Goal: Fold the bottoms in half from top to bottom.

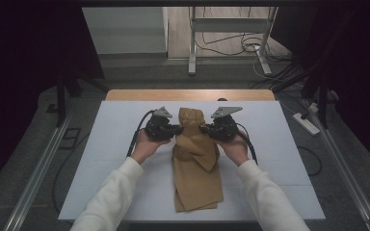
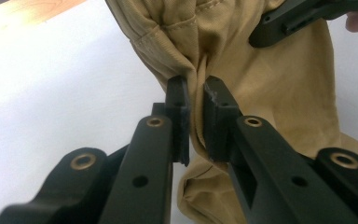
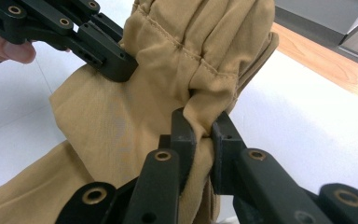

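Tan cotton garment [image 1: 197, 168] lies lengthwise mid white tabletop [image 1: 270, 144], far end bunched and lifted. Left gripper [image 1: 177, 129] jaws narrow, pinching its left edge fabric; right gripper [image 1: 203, 128] jaws narrow, pinching the right edge. Grippers face each other, garment between.

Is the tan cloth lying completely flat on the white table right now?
No. The tan cloth is bunched and lifted at its far end, pinched between the left hand-held gripper and the right hand-held gripper.

no readable text, labels, brands or numbers anywhere
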The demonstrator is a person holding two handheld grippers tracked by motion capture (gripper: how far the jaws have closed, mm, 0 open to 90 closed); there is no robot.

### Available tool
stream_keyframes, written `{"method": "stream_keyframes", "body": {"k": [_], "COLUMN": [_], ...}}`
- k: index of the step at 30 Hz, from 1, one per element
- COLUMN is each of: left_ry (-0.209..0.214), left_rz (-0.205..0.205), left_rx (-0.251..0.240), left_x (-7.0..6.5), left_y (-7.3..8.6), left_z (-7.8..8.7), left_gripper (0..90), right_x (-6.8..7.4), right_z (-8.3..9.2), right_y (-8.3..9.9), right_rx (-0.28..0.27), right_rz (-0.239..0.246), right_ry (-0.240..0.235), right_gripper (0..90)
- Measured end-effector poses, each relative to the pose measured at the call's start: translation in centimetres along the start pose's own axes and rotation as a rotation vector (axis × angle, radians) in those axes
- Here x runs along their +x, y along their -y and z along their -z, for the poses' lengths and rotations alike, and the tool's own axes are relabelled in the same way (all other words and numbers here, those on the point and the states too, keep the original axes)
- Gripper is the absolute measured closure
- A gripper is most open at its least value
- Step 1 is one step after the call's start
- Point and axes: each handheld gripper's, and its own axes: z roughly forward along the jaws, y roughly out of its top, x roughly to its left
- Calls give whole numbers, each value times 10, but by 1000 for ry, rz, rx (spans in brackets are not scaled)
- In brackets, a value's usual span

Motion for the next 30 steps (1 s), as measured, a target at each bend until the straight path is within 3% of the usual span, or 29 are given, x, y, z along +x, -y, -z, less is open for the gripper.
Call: {"method": "stream_keyframes", "body": {"k": [30], "left_ry": [23], "left_rz": [8], "left_rx": [8], "left_x": [-8], "left_y": [14], "left_z": [-1], "left_gripper": [805], "right_x": [9], "right_z": [2], "right_y": [11], "right_rx": [4], "right_rz": [11], "right_ry": [-21], "right_gripper": [818]}}
